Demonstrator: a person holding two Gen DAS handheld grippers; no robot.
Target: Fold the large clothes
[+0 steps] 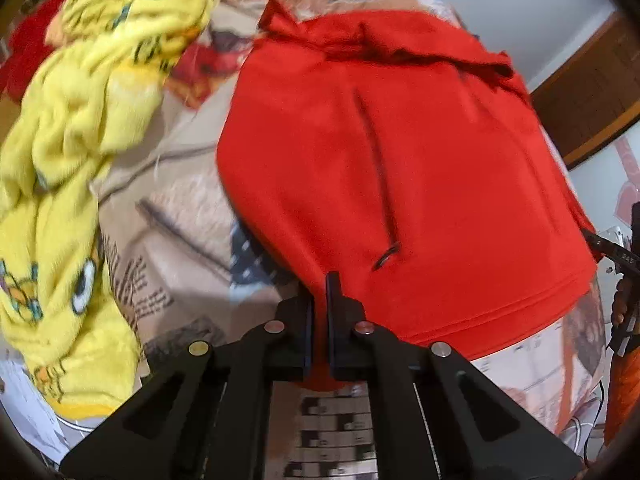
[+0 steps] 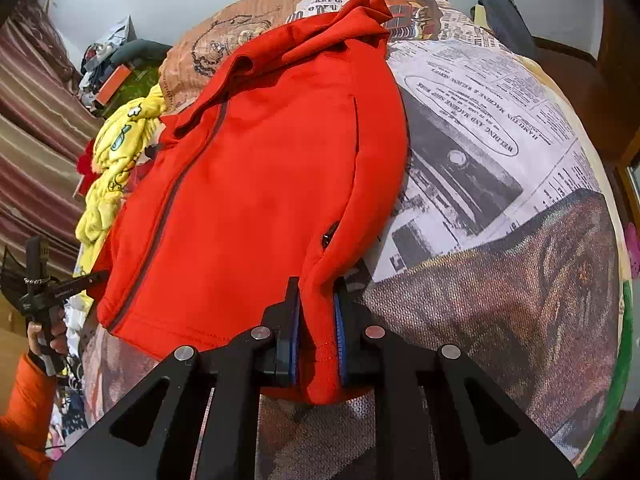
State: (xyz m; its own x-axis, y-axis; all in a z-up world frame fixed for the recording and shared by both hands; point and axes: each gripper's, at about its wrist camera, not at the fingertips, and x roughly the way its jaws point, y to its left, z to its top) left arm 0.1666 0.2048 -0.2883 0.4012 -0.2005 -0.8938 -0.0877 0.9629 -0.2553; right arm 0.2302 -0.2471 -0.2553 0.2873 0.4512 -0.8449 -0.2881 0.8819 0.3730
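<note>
A red zip-up jacket lies flat on a bed, hem towards me and collar bunched at the far end. My left gripper is shut on the hem near one lower corner, with red cloth pinched between its black fingers. In the right wrist view the jacket shows a dark front zip and a pocket zip. My right gripper is shut on the other lower corner, a fold of hem squeezed between its blue pads. The left gripper also shows at that view's left edge, beside the jacket.
A newspaper-print bedspread covers the bed. A crumpled yellow cartoon blanket lies left of the jacket, also seen as the blanket. A person's hand and orange sleeve are low on the left. Striped curtains and clutter stand beyond.
</note>
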